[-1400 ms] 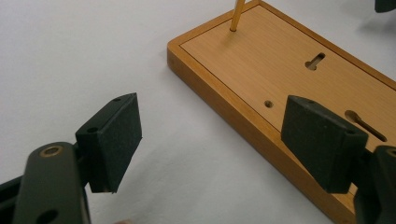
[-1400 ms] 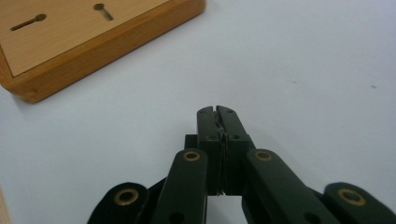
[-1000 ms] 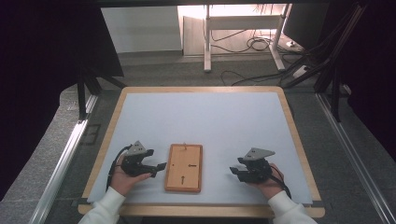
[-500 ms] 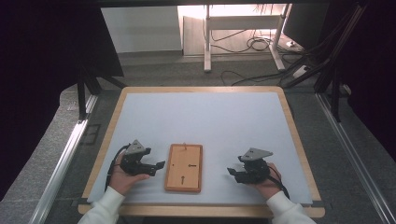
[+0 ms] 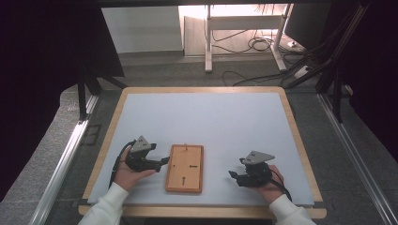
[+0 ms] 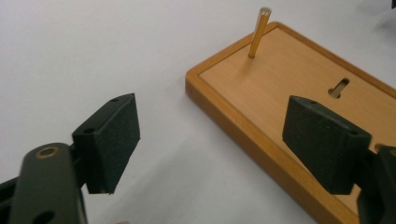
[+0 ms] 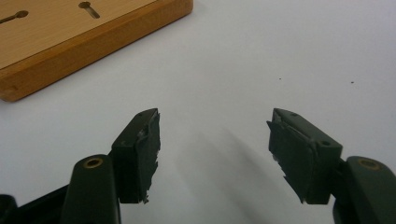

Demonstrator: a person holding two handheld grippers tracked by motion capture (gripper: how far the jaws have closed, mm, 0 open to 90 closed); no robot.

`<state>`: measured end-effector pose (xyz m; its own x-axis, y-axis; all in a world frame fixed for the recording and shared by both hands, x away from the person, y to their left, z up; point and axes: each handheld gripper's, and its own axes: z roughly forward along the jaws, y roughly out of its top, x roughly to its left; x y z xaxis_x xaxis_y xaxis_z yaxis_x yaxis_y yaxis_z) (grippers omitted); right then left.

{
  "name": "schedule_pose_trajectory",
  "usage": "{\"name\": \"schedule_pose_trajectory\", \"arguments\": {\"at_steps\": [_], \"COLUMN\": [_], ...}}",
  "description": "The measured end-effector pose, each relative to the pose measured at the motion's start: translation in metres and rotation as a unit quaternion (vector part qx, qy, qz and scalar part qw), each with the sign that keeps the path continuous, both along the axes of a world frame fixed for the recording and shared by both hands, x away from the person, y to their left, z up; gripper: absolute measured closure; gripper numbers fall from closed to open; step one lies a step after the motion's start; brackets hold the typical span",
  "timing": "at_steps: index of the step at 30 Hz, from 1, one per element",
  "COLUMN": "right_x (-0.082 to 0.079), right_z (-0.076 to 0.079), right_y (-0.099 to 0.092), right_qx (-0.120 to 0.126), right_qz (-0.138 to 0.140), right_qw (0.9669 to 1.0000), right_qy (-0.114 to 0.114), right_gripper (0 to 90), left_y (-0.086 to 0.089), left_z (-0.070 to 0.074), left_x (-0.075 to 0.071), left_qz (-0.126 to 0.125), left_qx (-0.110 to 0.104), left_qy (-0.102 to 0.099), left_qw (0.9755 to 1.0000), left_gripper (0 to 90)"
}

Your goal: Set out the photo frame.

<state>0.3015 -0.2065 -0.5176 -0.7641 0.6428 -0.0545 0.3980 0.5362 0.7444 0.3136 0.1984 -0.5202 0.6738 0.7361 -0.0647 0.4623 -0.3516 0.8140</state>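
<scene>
A wooden board [image 5: 185, 168] lies flat near the front edge of the white table [image 5: 211, 117], between the two grippers. It has a raised rim, two keyhole-shaped slots in its face, and a thin brass-coloured peg [image 6: 258, 32] standing upright by the middle of its far edge. No brand, label or writing can be read on the board, the table or the grippers. The left gripper [image 5: 163, 161] rests just left of the board, held in the person's left hand [image 5: 126, 172]; its jaws have just been closing a little but stand wide apart, one over the bare table and one over the board's left rim, with nothing pressed between them. The right gripper [image 5: 232, 174] sits to the right of the board, a gap away, held in the right hand [image 5: 269, 186]; its jaws have just been opening and stand apart over bare table, empty.
</scene>
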Motion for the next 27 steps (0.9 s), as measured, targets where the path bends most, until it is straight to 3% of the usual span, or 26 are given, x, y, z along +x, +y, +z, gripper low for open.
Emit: {"name": "schedule_pose_trajectory", "arguments": {"at_steps": [6, 16, 23, 27], "right_x": [-0.002, -0.006, -0.005, -0.004], "right_z": [0.0, 0.0, 0.001, 0.0], "right_y": [-0.006, -0.008, -0.008, -0.008], "right_qx": [0.006, 0.002, 0.0, -0.001], "right_qz": [-0.009, -0.012, -0.014, -0.014], "right_qw": [0.9999, 0.9999, 0.9998, 0.9998], "right_qy": [-0.002, -0.012, -0.012, -0.013], "right_gripper": [34.0, 33.8, 33.6, 33.6], "left_y": [-0.012, -0.044, -0.055, -0.06], "left_z": [0.004, 0.002, 0.002, 0.0], "left_x": [0.014, 0.035, 0.048, 0.054], "left_qz": [-0.02, -0.07, -0.1, -0.113], "left_qx": [-0.01, 0.018, 0.004, 0.011], "left_qy": [-0.001, -0.013, 0.001, 0.006], "left_qw": [0.9997, 0.9973, 0.995, 0.9935], "left_gripper": [30.5, 37.4, 46.6, 53.0]}}
